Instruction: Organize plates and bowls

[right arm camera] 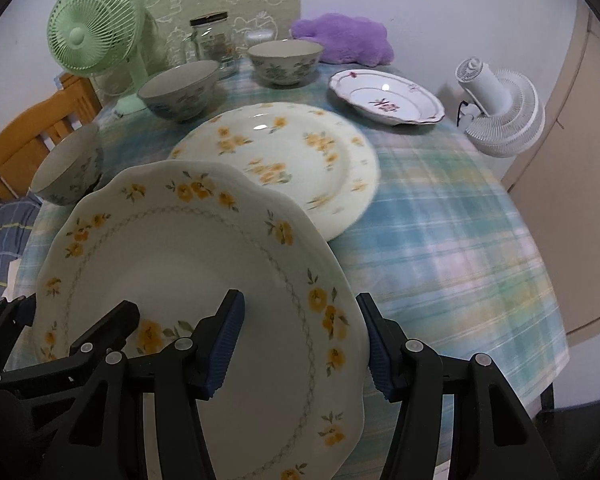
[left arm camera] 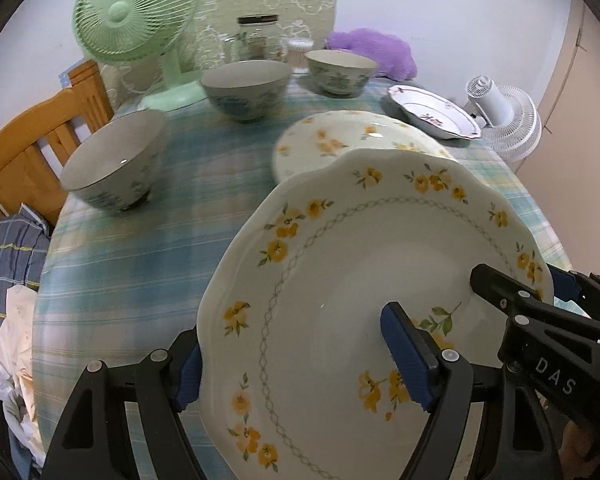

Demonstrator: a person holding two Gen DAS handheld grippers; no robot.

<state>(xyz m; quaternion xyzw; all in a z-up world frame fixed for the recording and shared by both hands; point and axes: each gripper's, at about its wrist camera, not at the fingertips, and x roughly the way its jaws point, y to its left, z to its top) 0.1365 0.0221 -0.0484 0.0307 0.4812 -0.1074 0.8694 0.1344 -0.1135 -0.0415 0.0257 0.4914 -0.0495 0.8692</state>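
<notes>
Both grippers hold one scalloped white plate with yellow flowers (left arm camera: 340,300) (right arm camera: 188,288) above the table. My left gripper (left arm camera: 296,368) is shut on its left rim. My right gripper (right arm camera: 300,344) is shut on its right rim, and it also shows in the left wrist view (left arm camera: 540,312). A round yellow-flowered plate (right arm camera: 284,156) (left arm camera: 340,140) lies on the table just beyond. A white plate with red flowers (right arm camera: 384,96) (left arm camera: 432,114) lies at the far right. Three floral bowls stand to the left and back: near (left arm camera: 116,164) (right arm camera: 68,172), middle (left arm camera: 246,88) (right arm camera: 180,88), far (left arm camera: 342,70) (right arm camera: 286,60).
The table has a blue plaid cloth (right arm camera: 452,248). A green fan (left arm camera: 136,16), a glass jar (left arm camera: 258,36) and a purple plush (right arm camera: 344,38) stand at the back. A white fan (right arm camera: 500,108) lies at the right edge. A wooden chair (left arm camera: 32,152) is at the left.
</notes>
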